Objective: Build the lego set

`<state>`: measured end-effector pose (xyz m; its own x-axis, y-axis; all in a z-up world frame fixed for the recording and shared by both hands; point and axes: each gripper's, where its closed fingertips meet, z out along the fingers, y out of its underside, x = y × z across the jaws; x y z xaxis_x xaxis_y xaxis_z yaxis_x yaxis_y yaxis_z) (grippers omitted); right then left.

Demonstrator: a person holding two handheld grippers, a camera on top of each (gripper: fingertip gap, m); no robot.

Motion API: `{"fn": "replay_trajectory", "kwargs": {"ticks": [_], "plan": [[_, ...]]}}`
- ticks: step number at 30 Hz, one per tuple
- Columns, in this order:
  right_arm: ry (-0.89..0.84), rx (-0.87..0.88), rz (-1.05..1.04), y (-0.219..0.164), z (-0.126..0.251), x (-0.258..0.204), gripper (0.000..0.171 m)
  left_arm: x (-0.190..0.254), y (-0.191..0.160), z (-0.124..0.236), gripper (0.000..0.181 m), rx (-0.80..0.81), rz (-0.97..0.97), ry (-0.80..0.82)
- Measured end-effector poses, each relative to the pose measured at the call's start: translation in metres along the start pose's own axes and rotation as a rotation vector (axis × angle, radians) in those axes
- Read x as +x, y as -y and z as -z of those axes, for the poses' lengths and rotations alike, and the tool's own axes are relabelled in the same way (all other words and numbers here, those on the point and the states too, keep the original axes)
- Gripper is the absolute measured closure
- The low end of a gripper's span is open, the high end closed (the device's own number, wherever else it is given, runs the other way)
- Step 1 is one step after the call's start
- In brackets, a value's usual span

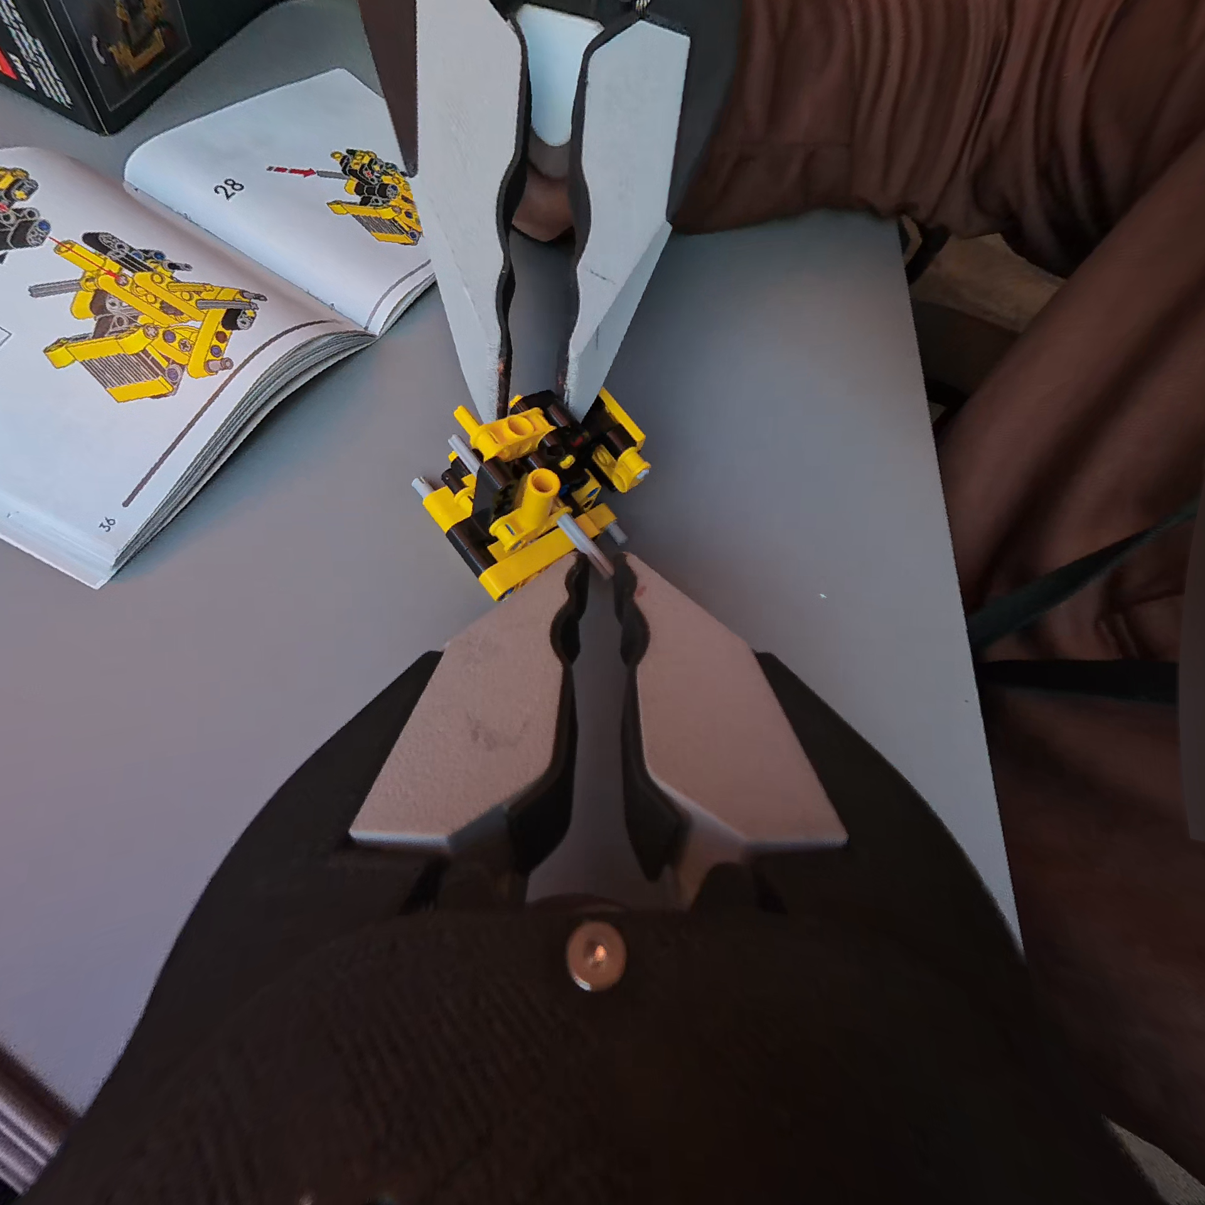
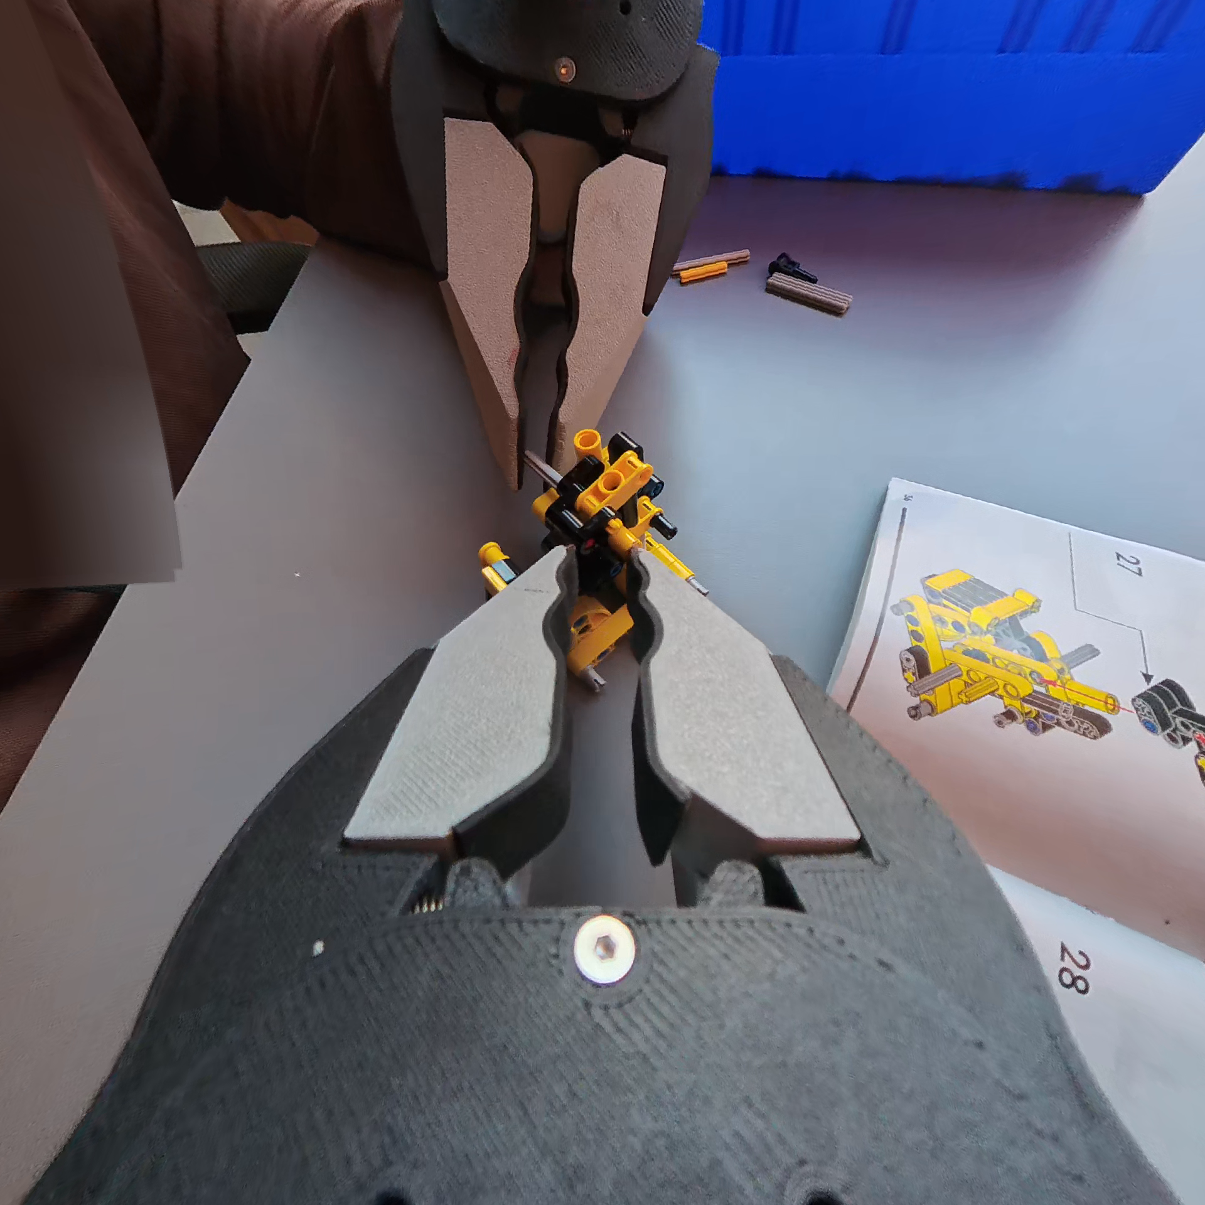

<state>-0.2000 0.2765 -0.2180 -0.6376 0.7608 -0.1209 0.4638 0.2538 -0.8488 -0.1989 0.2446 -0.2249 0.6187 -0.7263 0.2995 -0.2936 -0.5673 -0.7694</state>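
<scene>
A small yellow and black lego model [image 1: 541, 482] stands on the grey table [image 1: 261, 717], held between both grippers. My left gripper [image 1: 600, 564] is closed on the end of a grey axle [image 1: 590, 544] that sticks out of the model's near side. My right gripper [image 1: 535, 398] comes in from the far side and is shut on the model's black and yellow top. In the right wrist view my right gripper [image 2: 600, 561] clamps the model [image 2: 603, 502], and the left gripper [image 2: 538, 469] pinches the grey axle [image 2: 540, 467] beyond it.
An open instruction booklet [image 1: 163, 326] lies left of the model, and it also shows in the right wrist view [image 2: 1043, 652]. A black box [image 1: 78, 52] stands behind it. A blue bin [image 2: 945, 98] and loose parts [image 2: 808, 293] lie farther off. The table edge [image 1: 945, 521] is close, beside brown clothing [image 1: 978, 98]. Left and right tips are no more than a few centimetres apart.
</scene>
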Motion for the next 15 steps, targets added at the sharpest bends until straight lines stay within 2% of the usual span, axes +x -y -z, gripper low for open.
{"fn": "replay_trajectory", "kwargs": {"ticks": [15], "plan": [[0.006,-0.024,0.033,0.0000,0.0001,-0.0009,0.161,-0.0020,0.0007,0.0003,0.179,-0.028,0.034,-0.015]]}}
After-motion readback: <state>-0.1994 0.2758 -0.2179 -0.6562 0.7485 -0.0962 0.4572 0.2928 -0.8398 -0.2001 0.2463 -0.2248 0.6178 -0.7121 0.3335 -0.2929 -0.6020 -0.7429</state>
